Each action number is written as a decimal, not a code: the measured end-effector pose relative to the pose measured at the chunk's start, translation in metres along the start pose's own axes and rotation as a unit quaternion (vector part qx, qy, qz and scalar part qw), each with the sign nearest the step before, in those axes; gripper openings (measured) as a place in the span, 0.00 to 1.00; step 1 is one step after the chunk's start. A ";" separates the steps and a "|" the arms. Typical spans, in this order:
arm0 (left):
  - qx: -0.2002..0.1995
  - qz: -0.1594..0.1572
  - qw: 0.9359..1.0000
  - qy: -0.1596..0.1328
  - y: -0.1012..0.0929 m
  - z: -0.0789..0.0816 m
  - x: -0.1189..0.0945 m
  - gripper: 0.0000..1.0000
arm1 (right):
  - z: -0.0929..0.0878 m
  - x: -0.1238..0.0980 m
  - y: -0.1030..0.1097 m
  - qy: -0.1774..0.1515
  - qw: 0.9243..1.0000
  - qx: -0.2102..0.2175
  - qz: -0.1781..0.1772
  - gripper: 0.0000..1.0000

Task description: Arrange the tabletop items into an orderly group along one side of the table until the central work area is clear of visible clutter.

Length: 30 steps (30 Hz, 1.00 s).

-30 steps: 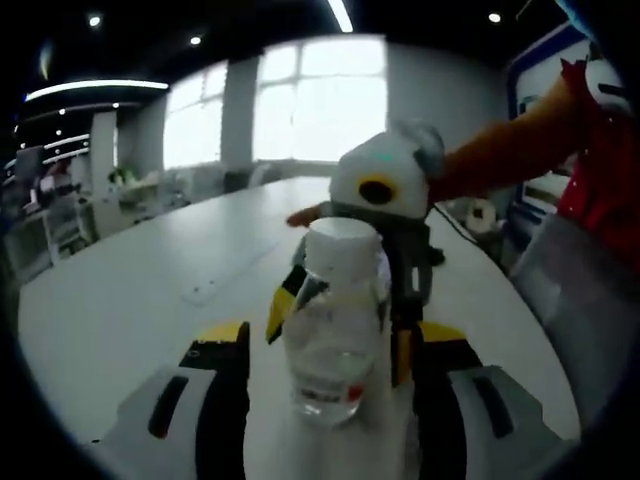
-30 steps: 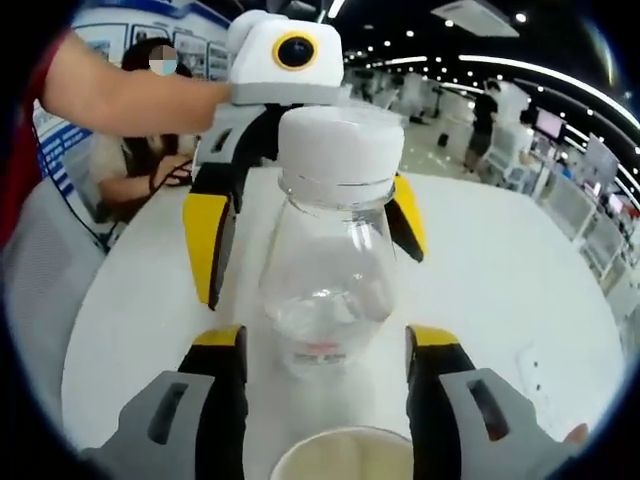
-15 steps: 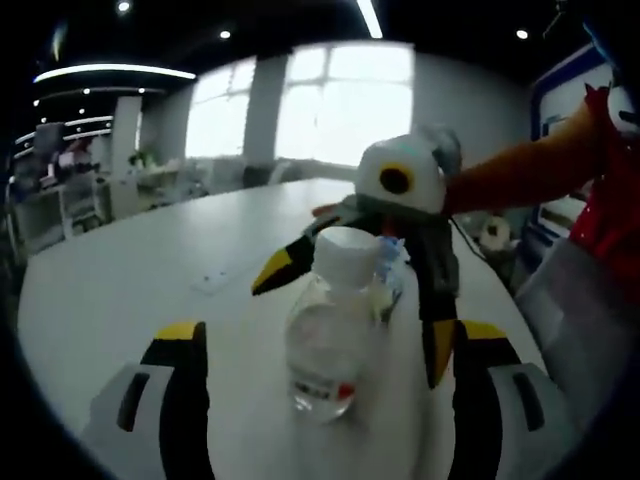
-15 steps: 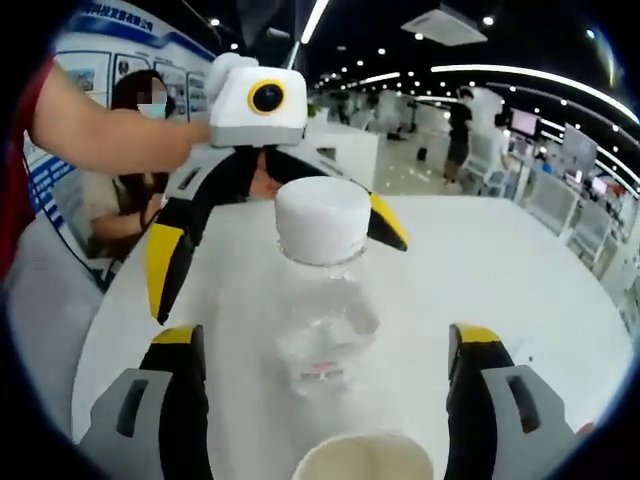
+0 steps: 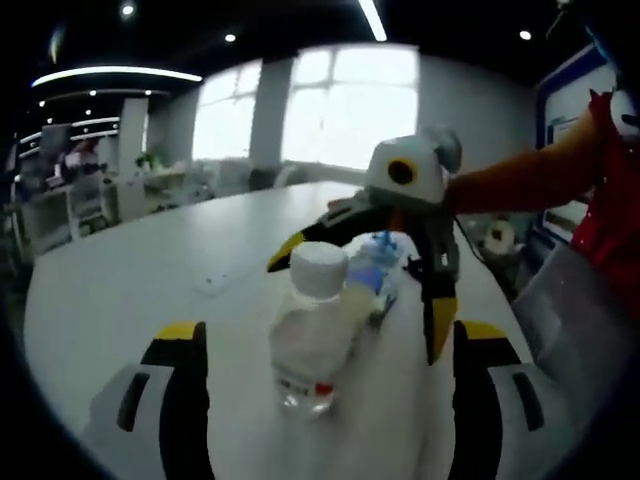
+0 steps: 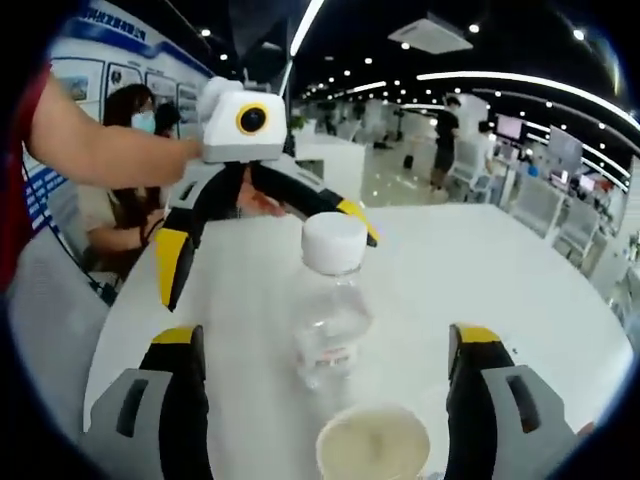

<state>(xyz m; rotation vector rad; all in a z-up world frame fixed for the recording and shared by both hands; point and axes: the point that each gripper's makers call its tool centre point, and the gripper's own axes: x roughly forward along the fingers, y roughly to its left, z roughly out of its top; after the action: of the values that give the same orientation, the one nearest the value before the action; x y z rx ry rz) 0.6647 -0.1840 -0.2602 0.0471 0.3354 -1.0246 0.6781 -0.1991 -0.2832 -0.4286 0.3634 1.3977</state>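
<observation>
The bottle [image 5: 308, 335] stands upright on the table [image 5: 120, 290] between both grippers, touching neither. Left gripper [image 5: 320, 375] and right gripper [image 6: 325, 380] are spread wide (holding nothing).

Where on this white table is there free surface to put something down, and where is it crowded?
Free: the white table beyond the clear plastic bottle with a white cap, out to its far edge. Crowded: around the bottle, with the pale paper cup close by and both open grippers, left and right, flanking it.

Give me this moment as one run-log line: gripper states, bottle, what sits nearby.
left gripper: open | right gripper: open | bottle: upright on table, white cap on, ungripped, between both grippers | cup: near right gripper
</observation>
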 end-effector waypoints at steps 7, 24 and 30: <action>-0.002 0.012 1.000 -0.007 -0.009 0.008 -0.007 0.99 | -0.002 -0.028 0.000 -0.014 0.999 0.015 -0.031 1.00; -0.017 0.044 0.999 -0.005 -0.055 0.007 -0.026 0.99 | -0.009 -0.114 0.023 -0.033 0.995 0.025 -0.093 1.00; -0.013 0.052 0.998 -0.014 -0.077 0.016 -0.032 0.99 | -0.013 -0.145 0.030 -0.043 0.991 0.034 -0.120 1.00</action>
<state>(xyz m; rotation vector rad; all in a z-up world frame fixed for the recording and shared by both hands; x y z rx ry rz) 0.5886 -0.2007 -0.2260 0.0263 0.3173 -0.9179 0.6285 -0.3268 -0.2259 -0.3433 0.2792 1.1626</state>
